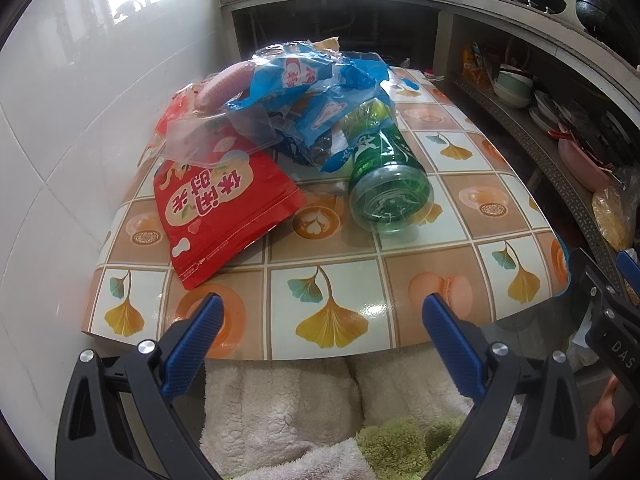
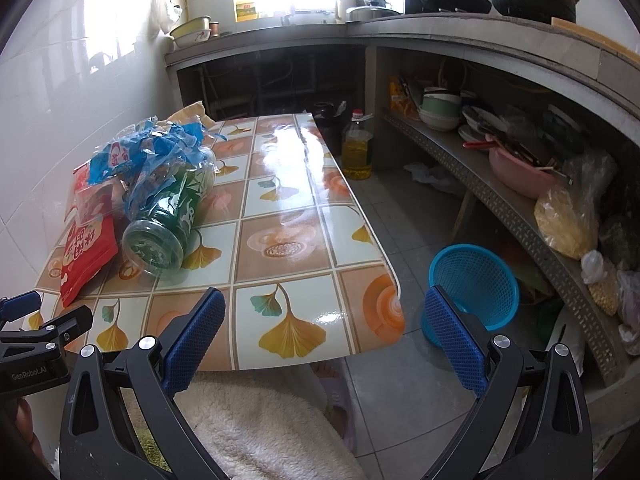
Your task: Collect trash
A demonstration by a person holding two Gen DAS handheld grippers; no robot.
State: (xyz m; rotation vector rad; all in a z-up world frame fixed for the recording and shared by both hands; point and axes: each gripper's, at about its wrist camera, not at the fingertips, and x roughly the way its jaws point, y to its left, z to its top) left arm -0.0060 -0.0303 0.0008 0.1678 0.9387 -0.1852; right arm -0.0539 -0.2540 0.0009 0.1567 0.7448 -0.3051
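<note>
Trash heap, far-left part of the desk (image 1: 460, 216), against the tiled wall. Green plastic bottle (image 1: 384, 176): lying on its side, base toward the near edge, apparently empty; judged light, smooth, rounded, prone to roll and dent; best pinched across the ribbed body. Red snack bag (image 1: 224, 208): flat, glossy, limp; take by a near corner or seam. Blue wrappers (image 1: 316, 92) and clear film (image 1: 216, 136): crumpled, featherweight, crackly, draped over the bottle. Desk cover: slick, leaf-patterned tiles. Blue mesh basket (image 2: 476, 284) on the floor, right. Left hand-held gripper (image 1: 322, 320) and right hand-held gripper (image 2: 324, 314): both released, empty, at the near edge.
</note>
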